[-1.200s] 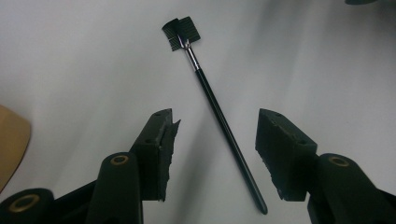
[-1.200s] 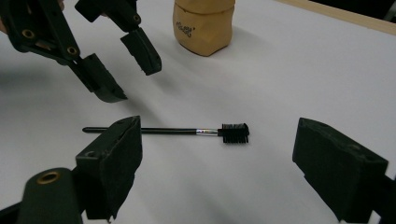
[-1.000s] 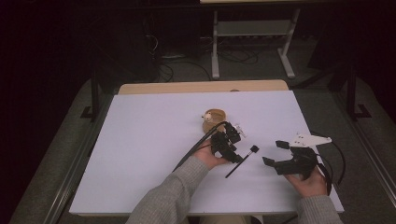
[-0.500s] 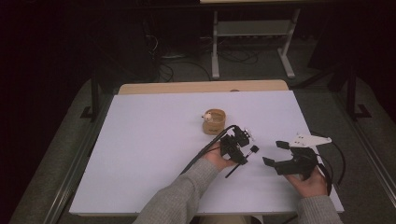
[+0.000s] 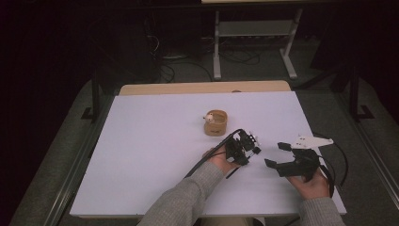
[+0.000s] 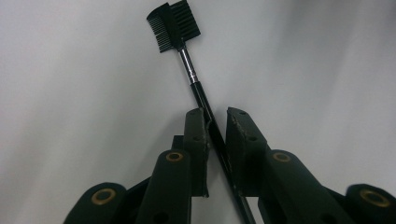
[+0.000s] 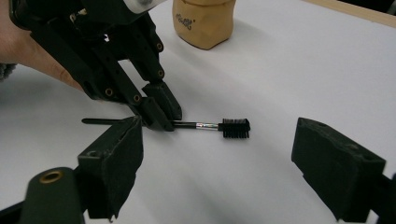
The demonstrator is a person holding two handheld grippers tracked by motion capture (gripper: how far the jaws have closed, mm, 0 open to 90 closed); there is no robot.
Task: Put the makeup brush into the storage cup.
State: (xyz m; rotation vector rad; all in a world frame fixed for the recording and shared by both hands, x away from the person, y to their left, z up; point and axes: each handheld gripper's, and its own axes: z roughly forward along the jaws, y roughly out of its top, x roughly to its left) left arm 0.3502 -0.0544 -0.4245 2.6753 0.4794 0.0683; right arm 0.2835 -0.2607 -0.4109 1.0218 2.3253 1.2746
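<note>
The right gripper (image 5: 275, 154) waited nearest the person with its fingers spread wide and empty, seemingly ready to assist. Just beyond, the left gripper (image 7: 161, 112) pinched the brow brush (image 6: 189, 70) by its handle against the white surface (image 5: 141, 155), comb head pointing outward. Farther off stood a small tan pouch (image 5: 216, 123), likely its holder.

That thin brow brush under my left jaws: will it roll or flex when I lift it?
The brush looks light and stiff: thin straight handle, metal ferrule. The flat comb head probably stops rolling. The left gripper holds it off-centre, so it may pivot.
</note>
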